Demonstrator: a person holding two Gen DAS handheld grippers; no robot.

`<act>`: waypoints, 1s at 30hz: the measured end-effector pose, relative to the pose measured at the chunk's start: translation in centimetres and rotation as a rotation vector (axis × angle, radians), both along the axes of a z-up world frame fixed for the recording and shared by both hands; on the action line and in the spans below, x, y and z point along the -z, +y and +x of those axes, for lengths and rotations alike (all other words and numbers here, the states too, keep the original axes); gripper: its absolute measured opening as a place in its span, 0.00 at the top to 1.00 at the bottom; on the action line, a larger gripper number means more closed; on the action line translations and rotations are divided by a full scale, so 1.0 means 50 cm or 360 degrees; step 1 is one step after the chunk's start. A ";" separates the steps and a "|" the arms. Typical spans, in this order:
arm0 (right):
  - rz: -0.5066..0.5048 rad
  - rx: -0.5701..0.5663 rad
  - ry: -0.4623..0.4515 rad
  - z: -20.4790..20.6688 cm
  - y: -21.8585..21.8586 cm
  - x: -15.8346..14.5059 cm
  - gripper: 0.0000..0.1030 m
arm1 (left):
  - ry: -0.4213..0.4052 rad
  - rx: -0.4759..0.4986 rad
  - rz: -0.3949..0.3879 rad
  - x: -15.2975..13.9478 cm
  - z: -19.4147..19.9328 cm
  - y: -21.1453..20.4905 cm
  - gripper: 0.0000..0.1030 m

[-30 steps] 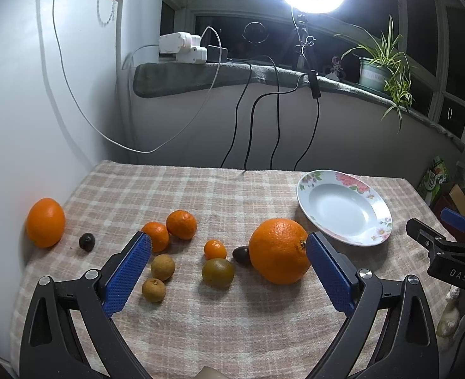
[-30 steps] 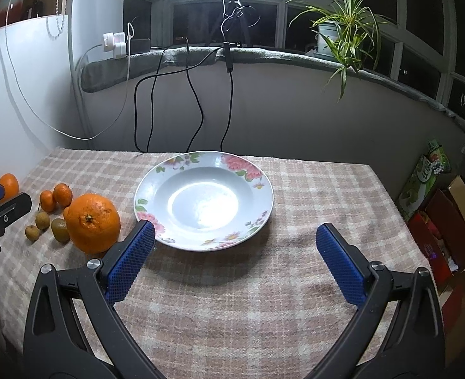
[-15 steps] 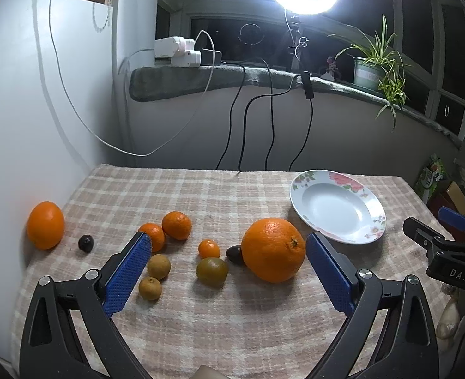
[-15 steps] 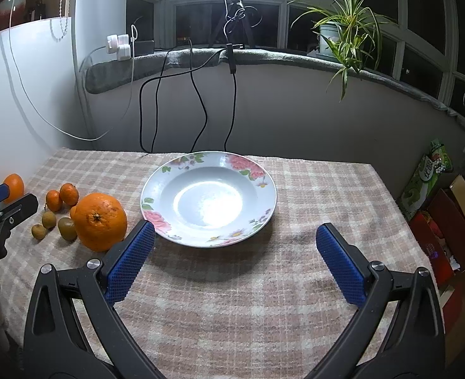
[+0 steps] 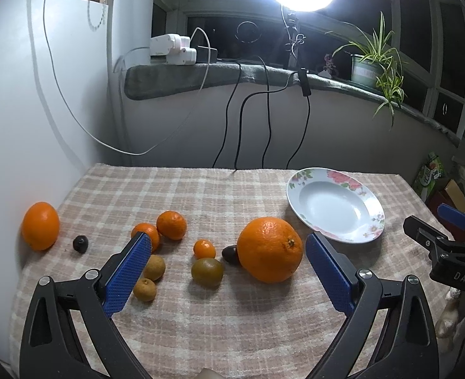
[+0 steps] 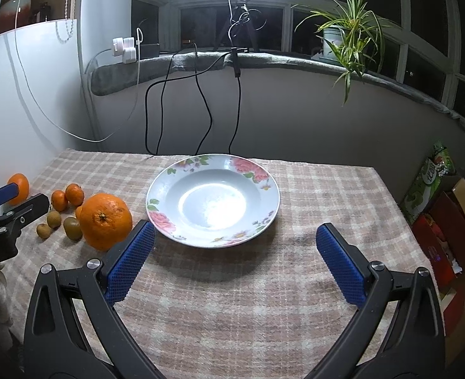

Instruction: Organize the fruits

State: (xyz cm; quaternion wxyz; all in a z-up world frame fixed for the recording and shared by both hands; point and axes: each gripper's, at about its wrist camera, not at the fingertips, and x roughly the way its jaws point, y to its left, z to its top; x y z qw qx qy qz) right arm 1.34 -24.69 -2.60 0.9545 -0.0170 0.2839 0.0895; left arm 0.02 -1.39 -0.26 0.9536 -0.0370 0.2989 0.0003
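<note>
Left gripper [image 5: 227, 267] hovers with jaws spread wide — empty — just before the big orange [image 5: 269, 249]; right gripper's [image 6: 234, 262] jaws (also wide, empty) face the plate [image 6: 265, 186].

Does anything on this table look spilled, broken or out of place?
Nothing is spilled or broken. The fruit lies loose on the checked cloth, one orange apart at the far left edge, and the flowered plate sits upright, holding no fruit.
</note>
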 end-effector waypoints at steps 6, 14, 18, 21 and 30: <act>0.0059 -0.0023 0.0015 0.008 0.001 0.008 0.00 | 0.0007 0.0032 -0.0005 0.007 0.003 0.000 0.05; 0.0154 -0.0129 0.0100 0.023 0.012 0.020 0.00 | 0.0052 0.0072 -0.0052 0.023 0.012 0.010 0.08; 0.0157 -0.0217 0.0167 0.032 0.029 0.030 0.00 | 0.0112 0.0119 -0.0138 0.041 0.023 0.022 0.12; 0.0186 -0.0289 0.0206 0.034 0.041 0.036 0.00 | 0.0152 0.0149 -0.0173 0.056 0.031 0.024 0.15; 0.0370 -0.0494 0.0372 0.060 0.070 0.064 0.04 | 0.0267 0.0259 -0.0311 0.084 0.052 0.031 0.25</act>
